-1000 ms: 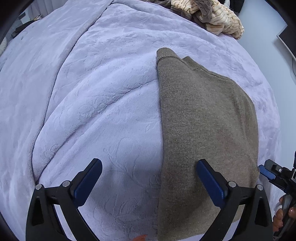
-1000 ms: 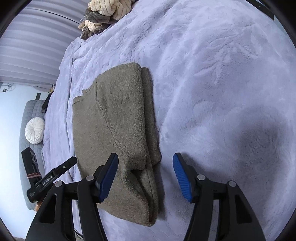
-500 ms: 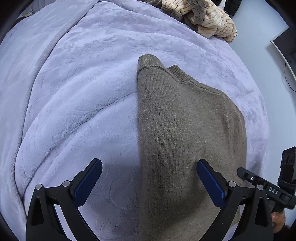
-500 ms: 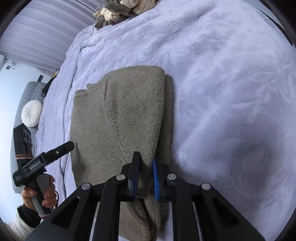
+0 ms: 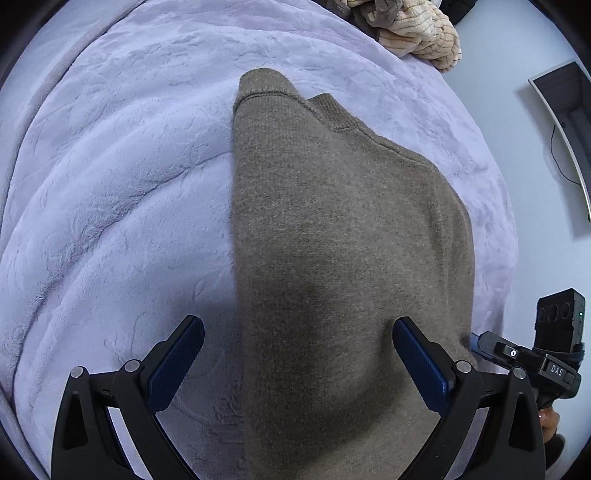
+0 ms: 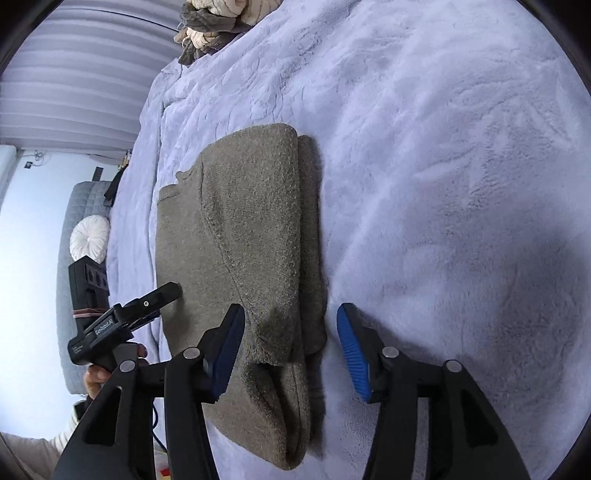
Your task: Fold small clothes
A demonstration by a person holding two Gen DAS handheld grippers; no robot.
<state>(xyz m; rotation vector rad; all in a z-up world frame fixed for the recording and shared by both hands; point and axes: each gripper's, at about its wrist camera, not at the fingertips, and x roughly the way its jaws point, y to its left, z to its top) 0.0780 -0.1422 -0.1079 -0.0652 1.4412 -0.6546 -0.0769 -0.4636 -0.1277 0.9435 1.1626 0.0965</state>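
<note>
Brown-grey knit all over on the folded sweater (image 5: pixel 343 236), a plain taupe with ribbed trim at the neck and no print anywhere. Under it, the blanket (image 5: pixel 110 206) is pale lavender, plush, with a faint embossed leaf-and-swirl pattern pressed into the pile. Up at the far edge, a pile of clothes (image 5: pixel 417 29) shows cream with thin dark stripes, mixed with a grey-brown piece. The left gripper (image 5: pixel 297 363) is black with dark navy pads; the right gripper (image 6: pixel 291 350) is black too, its ridged pads a brighter blue. Off to the side, a round white cushion (image 6: pixel 89 238) sits on a grey quilted seat (image 6: pixel 79 199). The curtain (image 6: pixel 85 74) is pale lilac-grey in folds.
</note>
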